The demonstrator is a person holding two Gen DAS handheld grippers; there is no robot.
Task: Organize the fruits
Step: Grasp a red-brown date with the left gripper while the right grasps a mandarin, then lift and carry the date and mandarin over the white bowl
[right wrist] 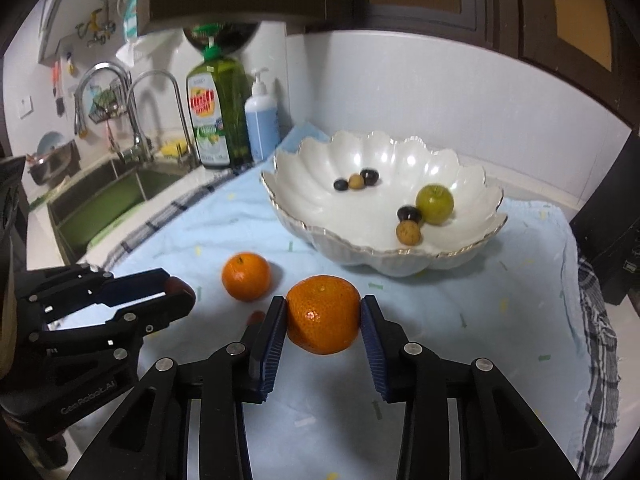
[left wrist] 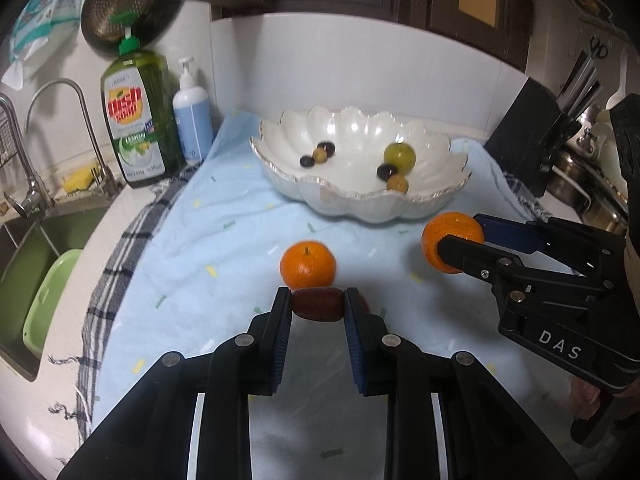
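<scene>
On a kitchen counter draped in a light blue cloth, the left gripper clamps a dark red fruit between its blue pads, just in front of a loose mandarin resting on the cloth. Beyond them sits a white scalloped bowl holding a green fruit and several small dark and tan ones. At right, the right gripper grips a larger mandarin near the bowl.
</scene>
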